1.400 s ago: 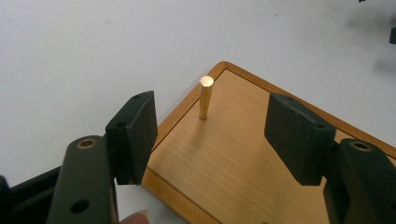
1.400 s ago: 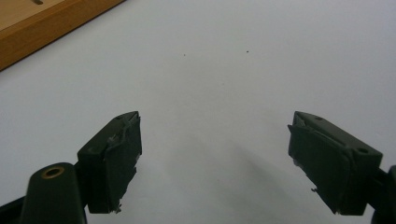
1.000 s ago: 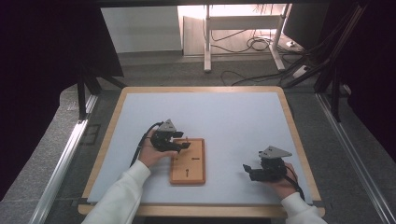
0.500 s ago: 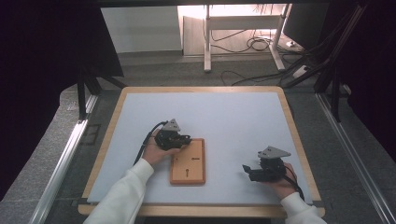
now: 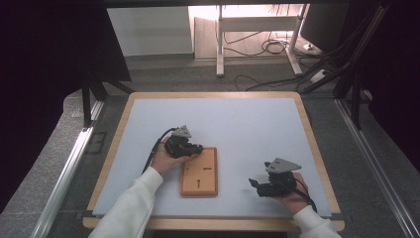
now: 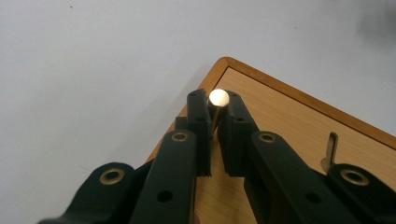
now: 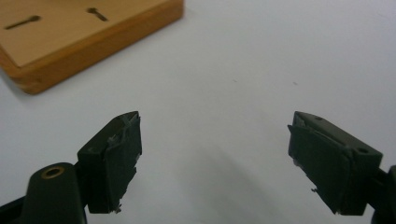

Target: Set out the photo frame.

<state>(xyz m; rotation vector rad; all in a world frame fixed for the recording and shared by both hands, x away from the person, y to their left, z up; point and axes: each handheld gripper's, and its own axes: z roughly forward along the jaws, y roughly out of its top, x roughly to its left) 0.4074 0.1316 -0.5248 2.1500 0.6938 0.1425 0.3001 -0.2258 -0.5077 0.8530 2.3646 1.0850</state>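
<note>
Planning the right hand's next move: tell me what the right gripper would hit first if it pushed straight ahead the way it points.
Likely nothing soon: the open right gripper faces bare white table surface. The wooden board lies off to one side of that line, though depth is hard to judge.

A board (image 5: 199, 171) lies on the mat (image 5: 237, 124), near the mat's near edge and a little left of its middle. The mat lies on the table (image 5: 307, 124). The left gripper (image 5: 197, 148) sits at the board's far left corner, a pin (image 6: 218, 98) between its jaws over that corner. The right gripper (image 5: 253, 183) rests on the mat, right of the board and apart from it, close to the near edge. Two keyhole slots (image 5: 202, 176) lie in the board's top, one nearer than the other.
</note>
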